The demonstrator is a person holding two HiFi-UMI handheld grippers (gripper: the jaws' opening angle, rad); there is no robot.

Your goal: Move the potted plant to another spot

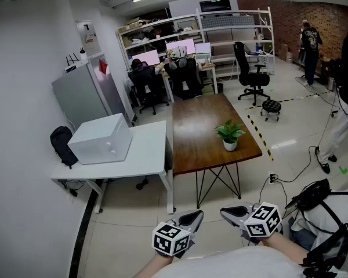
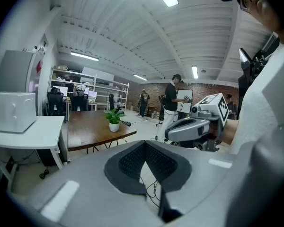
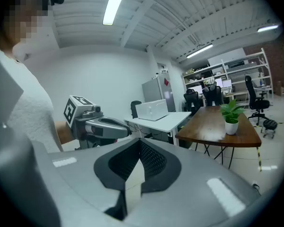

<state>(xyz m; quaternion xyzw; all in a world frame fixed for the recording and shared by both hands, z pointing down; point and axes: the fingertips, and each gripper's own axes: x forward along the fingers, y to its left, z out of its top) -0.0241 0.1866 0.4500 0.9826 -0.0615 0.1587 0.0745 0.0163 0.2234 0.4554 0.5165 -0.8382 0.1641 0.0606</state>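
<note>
The potted plant point(image 1: 229, 135), green leaves in a small white pot, stands near the front right corner of the brown wooden table point(image 1: 198, 133). It also shows far off as the plant point(image 2: 114, 119) in the left gripper view and the plant point(image 3: 231, 117) in the right gripper view. My left gripper point(image 1: 189, 218) and right gripper point(image 1: 232, 212) hover side by side close to my body, over the floor and well short of the table. Both are shut with nothing between their pads: left gripper point(image 2: 145, 144), right gripper point(image 3: 139, 141).
A white table point(image 1: 145, 155) carrying a white box point(image 1: 101, 138) adjoins the brown table on the left. Office chairs point(image 1: 253, 77), desks and shelving fill the back. People stand at the right point(image 1: 345, 91). Striped tape point(image 1: 258, 133) runs across the floor; a dark bag point(image 1: 313, 196) lies beside me.
</note>
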